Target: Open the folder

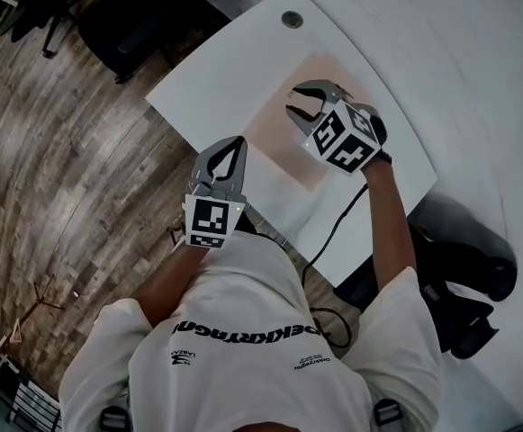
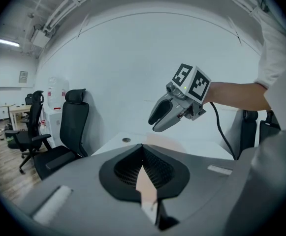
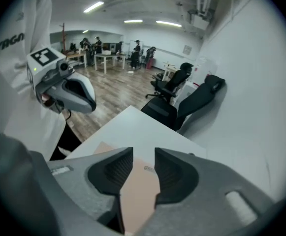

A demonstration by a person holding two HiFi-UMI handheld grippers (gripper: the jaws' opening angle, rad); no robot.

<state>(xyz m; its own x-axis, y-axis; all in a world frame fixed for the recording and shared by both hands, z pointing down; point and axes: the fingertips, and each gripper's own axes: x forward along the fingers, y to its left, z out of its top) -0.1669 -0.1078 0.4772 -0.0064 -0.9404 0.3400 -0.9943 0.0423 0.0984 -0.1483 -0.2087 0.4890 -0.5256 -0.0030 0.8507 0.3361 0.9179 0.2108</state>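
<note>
A pale pink folder (image 1: pixel 277 133) is laid flat on the white table (image 1: pixel 234 66). The right gripper (image 1: pixel 291 103) is held just above it, pointed downward, jaws parted, with nothing pressed between them. The left gripper (image 1: pixel 239 144) is held at the table's near edge, by the folder's corner, its jaw tips brought together.

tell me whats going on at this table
A person holds a gripper in each hand over a white table. A pale folder lies flat on it, apparently not yet opened. The right gripper hovers above the folder with jaws apart, gripping nothing. The left gripper is shut, at the table's near edge.
</note>
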